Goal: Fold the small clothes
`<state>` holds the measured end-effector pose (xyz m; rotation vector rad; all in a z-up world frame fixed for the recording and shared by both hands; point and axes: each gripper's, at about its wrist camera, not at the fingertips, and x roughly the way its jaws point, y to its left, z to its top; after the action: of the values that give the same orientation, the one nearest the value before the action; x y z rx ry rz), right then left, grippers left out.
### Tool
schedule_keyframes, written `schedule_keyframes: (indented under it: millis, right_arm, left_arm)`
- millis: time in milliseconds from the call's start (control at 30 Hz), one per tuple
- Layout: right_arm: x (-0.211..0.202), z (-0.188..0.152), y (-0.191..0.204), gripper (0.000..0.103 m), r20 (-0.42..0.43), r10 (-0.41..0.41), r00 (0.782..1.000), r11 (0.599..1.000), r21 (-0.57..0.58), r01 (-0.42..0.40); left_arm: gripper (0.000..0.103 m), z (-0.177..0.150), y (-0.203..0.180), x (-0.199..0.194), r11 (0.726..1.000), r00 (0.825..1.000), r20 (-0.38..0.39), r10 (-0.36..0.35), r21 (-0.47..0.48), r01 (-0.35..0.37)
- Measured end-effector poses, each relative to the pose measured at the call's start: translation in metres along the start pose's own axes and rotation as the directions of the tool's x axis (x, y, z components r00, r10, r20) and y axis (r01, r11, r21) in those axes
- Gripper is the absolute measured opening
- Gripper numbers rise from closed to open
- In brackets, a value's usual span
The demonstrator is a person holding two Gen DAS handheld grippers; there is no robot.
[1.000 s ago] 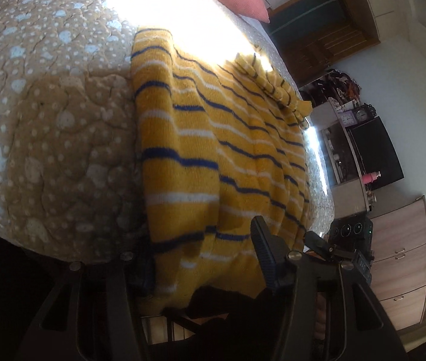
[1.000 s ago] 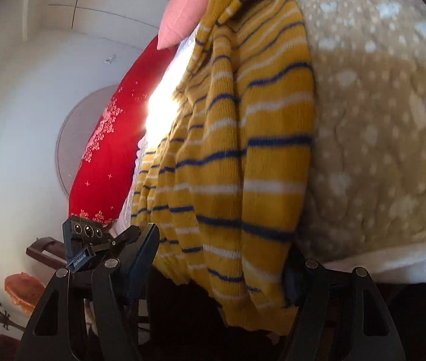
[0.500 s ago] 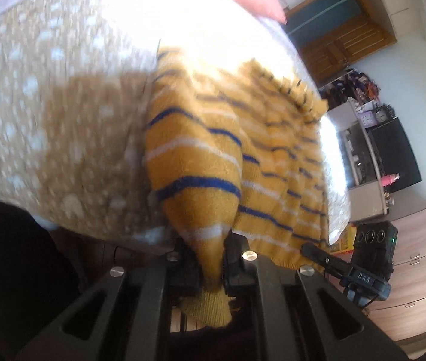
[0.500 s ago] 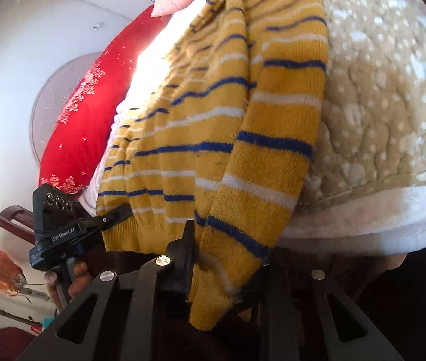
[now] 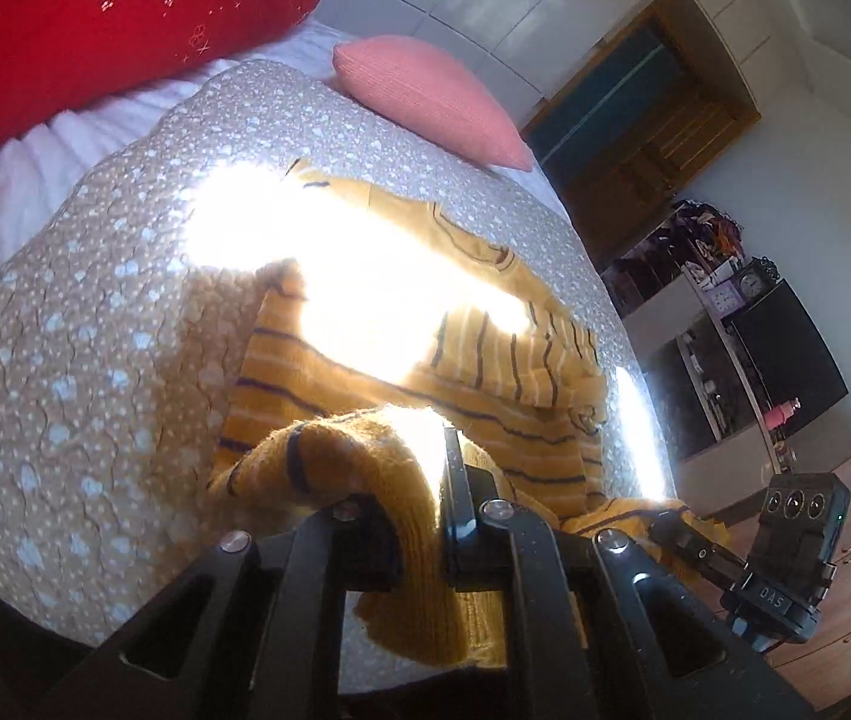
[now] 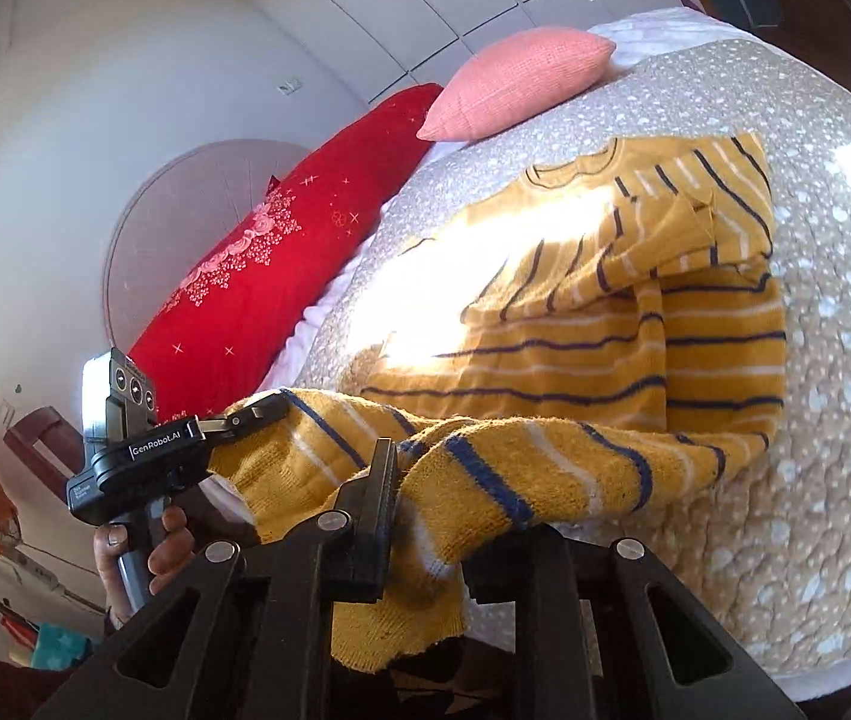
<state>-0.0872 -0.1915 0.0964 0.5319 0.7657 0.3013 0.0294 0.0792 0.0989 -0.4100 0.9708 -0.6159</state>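
Lying on a dotted quilt (image 6: 833,360), sleeves crossed over the chest: a yellow striped sweater (image 6: 575,348). Pinched at both hem corners, left gripper (image 5: 419,528) and right gripper (image 6: 425,516) each clamped on knit. Likely soft, light, stretchy, prone to sagging between grips; best held at hem corners.

Left gripper (image 5: 419,531) pinches yellow striped sweater (image 5: 401,408); bedspread (image 5: 83,372) beneath
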Motion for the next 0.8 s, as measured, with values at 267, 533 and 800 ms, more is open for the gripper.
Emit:
schedule_keyframes:
  millis: [267, 533, 800]
  right_arm:
    - [0.015, 0.085, -0.004, 0.02, 0.062, -0.054, 0.997, 0.998, -0.021, 0.056]
    - [0.061, 0.159, -0.091, 0.02, 0.042, -0.056, 0.998, 0.977, 0.21, 0.046]
    - [0.128, 0.199, -0.177, 0.029, -0.043, -0.051, 0.998, 0.91, 0.41, 0.064]
  left_arm:
    - [0.009, 0.073, -0.029, 0.031, 0.998, 0.998, 0.046, 0.037, 0.055, -0.04]
    - [0.009, 0.126, -0.031, 0.116, 0.989, 0.992, -0.021, 0.122, 0.086, -0.12]
    - [0.018, 0.175, 0.016, 0.191, 0.991, 0.989, -0.116, 0.093, -0.089, -0.104]
